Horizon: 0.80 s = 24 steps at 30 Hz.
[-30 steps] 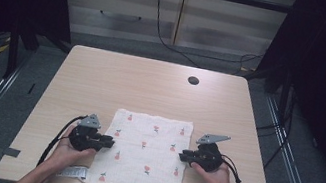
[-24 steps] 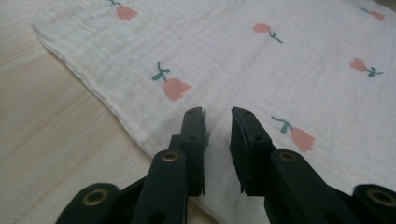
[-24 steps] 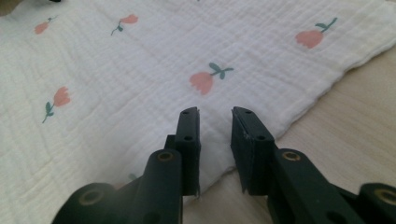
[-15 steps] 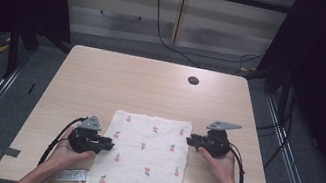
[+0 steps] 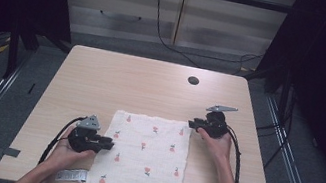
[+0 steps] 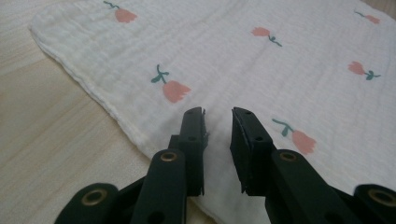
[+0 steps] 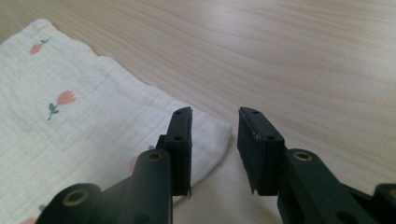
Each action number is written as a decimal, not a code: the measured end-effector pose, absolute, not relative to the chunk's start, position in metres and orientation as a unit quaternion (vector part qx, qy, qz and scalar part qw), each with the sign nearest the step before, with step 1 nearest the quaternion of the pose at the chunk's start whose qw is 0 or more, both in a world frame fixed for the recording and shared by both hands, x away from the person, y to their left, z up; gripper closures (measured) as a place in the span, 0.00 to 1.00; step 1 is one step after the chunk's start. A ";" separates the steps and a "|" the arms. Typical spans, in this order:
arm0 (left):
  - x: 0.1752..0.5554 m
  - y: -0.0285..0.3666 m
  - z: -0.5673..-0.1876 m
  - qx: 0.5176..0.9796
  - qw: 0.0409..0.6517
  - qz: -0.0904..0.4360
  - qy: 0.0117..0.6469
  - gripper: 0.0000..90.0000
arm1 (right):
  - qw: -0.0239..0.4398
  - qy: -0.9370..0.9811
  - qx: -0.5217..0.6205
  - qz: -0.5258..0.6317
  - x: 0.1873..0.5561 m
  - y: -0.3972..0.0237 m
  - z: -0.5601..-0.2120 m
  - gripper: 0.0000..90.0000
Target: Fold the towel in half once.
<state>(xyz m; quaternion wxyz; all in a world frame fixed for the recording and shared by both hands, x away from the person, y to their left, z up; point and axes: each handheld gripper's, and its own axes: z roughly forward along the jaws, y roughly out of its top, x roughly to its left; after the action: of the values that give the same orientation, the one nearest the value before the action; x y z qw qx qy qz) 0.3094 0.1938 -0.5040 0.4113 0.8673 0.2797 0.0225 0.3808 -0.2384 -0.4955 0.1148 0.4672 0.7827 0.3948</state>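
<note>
Left gripper [image 5: 108, 143] held low over the left edge of the cloth, jaws parted with a narrow gap and nothing between them; in the left gripper view [image 6: 218, 122], tips poised just above the white fabric near a pink flower print. Right gripper [image 5: 192, 123] at the cloth's far right corner, jaws spread apart, nothing pinched; in the right gripper view [image 7: 214, 119], the rounded corner lying under and just beside the left-hand jaw, bare wood under the other.

Muslin cloth [image 5: 147, 155] spread flat on the near half of the wooden table [image 5: 117, 81], white with small pink tulip prints [image 6: 172, 87], near edge close to the table's front. White label [image 5: 71, 175] lying at the near left corner of the cloth. Round dark grommet hole [image 5: 193, 80] in the tabletop, well apart, toward the far right.
</note>
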 end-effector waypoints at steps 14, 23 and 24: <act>0.312 0.191 -0.504 0.868 0.409 0.024 0.280 0.84 | 0.125 0.792 0.470 0.370 0.388 -0.229 -0.506 0.78; 0.312 0.190 -0.503 0.868 0.408 0.023 0.282 0.84 | 0.118 0.780 0.466 0.400 0.381 -0.228 -0.501 0.99; 0.311 0.190 -0.503 0.869 0.407 0.024 0.281 0.84 | 0.120 0.780 0.463 0.403 0.380 -0.229 -0.499 0.99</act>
<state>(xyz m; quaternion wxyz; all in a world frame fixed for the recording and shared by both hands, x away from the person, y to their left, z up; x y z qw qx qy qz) 0.3115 0.1903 -0.5031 0.4075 0.8686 0.2810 0.0238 0.3803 -0.2286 -0.4986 0.1198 0.4630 0.7802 0.4031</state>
